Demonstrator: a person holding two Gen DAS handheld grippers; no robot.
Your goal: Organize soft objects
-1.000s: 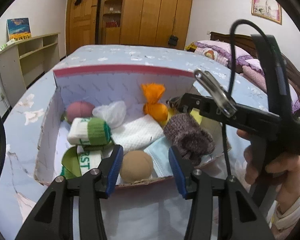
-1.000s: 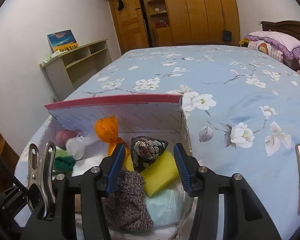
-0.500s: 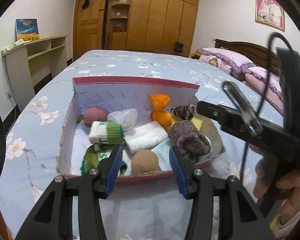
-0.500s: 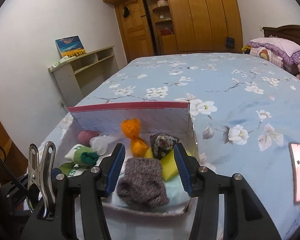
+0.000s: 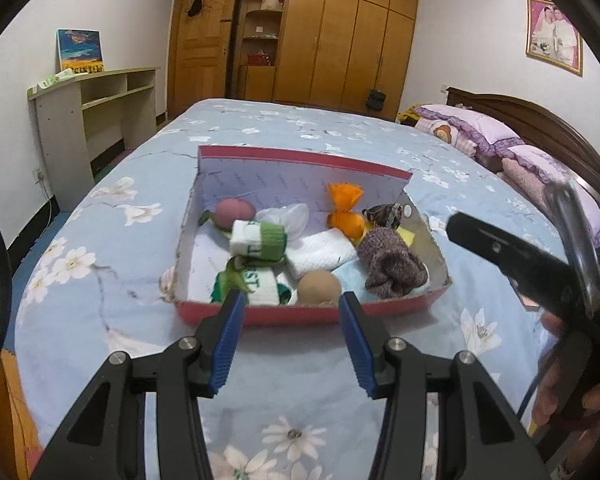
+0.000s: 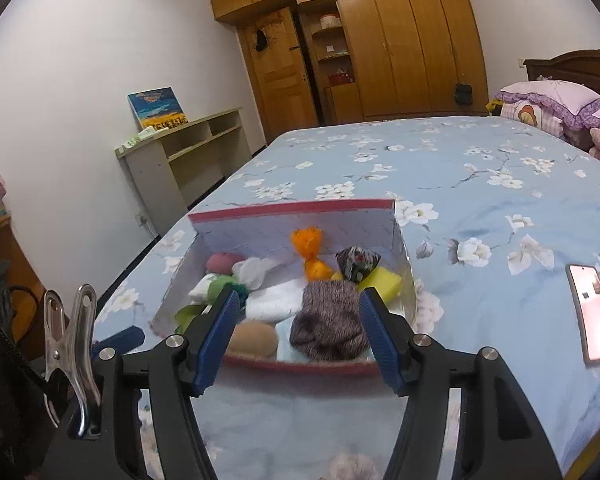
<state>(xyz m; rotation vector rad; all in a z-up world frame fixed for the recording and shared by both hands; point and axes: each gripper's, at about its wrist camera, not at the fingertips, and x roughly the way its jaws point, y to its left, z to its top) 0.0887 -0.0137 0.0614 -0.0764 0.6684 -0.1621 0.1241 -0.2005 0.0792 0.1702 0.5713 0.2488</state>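
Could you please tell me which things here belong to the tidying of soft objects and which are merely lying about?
Part of the job:
red box
grey knitted sock
orange pouch
yellow sponge
tan ball
white cloth

Just lying about:
phone on the bedspread
pillows
painting on the shelf

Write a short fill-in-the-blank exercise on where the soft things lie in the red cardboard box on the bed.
1. The red cardboard box sits on a blue ____ bedsheet.
2. The orange tied cloth pouch leans by the box's ____ wall.
3. The tan round ball lies against the box's ____ wall.
4. Neither open gripper holds ____.

Missing words: floral; far; near; anything
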